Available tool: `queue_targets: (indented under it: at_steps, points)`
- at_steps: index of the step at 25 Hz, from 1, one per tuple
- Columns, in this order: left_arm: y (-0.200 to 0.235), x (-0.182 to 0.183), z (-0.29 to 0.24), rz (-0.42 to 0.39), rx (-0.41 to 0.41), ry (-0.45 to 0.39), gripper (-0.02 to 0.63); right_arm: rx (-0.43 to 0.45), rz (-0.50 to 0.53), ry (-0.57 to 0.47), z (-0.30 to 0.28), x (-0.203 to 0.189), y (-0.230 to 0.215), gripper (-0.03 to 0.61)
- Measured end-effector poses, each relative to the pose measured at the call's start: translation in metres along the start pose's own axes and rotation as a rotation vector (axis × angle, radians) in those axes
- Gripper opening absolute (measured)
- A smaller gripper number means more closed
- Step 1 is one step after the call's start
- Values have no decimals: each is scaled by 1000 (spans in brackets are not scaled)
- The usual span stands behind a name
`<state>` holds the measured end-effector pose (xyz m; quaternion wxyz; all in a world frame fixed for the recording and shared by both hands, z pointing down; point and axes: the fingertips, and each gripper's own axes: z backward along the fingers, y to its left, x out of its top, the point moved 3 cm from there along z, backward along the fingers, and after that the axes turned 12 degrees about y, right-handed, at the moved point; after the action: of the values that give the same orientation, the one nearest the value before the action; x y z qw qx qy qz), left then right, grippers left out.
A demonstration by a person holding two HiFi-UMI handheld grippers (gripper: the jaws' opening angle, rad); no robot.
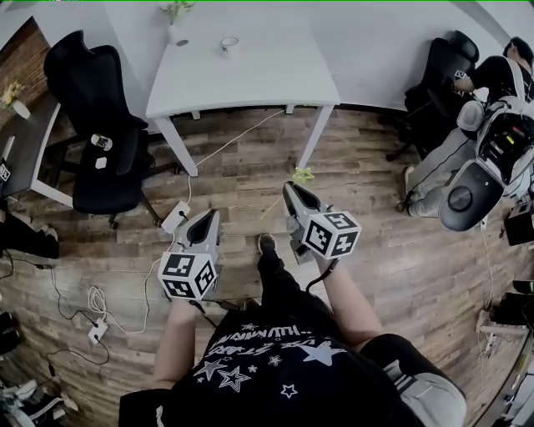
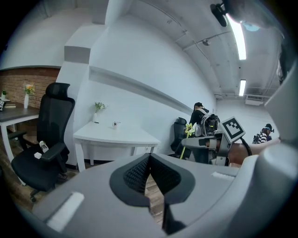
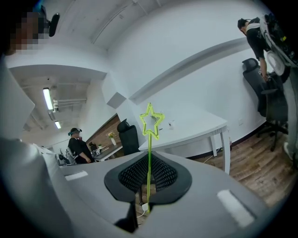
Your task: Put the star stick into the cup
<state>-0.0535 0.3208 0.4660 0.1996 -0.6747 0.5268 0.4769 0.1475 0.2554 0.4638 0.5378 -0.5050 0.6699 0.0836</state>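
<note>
My right gripper (image 1: 291,190) is shut on a thin yellow-green star stick (image 1: 301,176), held over the wooden floor. In the right gripper view the stick (image 3: 149,158) rises between the closed pads, with the star outline above them. The small white cup (image 1: 229,42) stands on the far white table (image 1: 275,79), well ahead of both grippers. It also shows as a cup (image 2: 115,124) in the left gripper view and a cup (image 3: 171,124) beyond the star. My left gripper (image 1: 209,217) is shut and holds nothing, level with the right one and to its left.
A vase with a plant (image 1: 176,23) stands at the table's back edge. A black office chair (image 1: 96,125) sits left of the table, another chair (image 1: 438,79) and a person with equipment (image 1: 492,125) at the right. Cables and power strips (image 1: 98,329) lie on the floor.
</note>
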Motion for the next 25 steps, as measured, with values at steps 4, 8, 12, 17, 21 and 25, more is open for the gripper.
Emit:
queue_targets:
  at_steps: [4,8,12,17,21,25]
  points:
    - [18,27,-45,5,5,13,3,1,-9,12,-37,32,-32,31]
    - [34,57,-90,6,9,19,3,14,-6,16,-76,71,-59,32]
    - [51,87,-130,13,17,16,3,34,-2,10,-114,112,-81,32]
    - [67,116,-169,8,34,13,3,55,8,7,-146,149,-108,32]
    - [79,140,-204,16,39,10,3,65,7,5,-171,178,-132,32]
    - [82,162,-232,16,41,4,3,72,-1,-3,-187,205,-155,32]
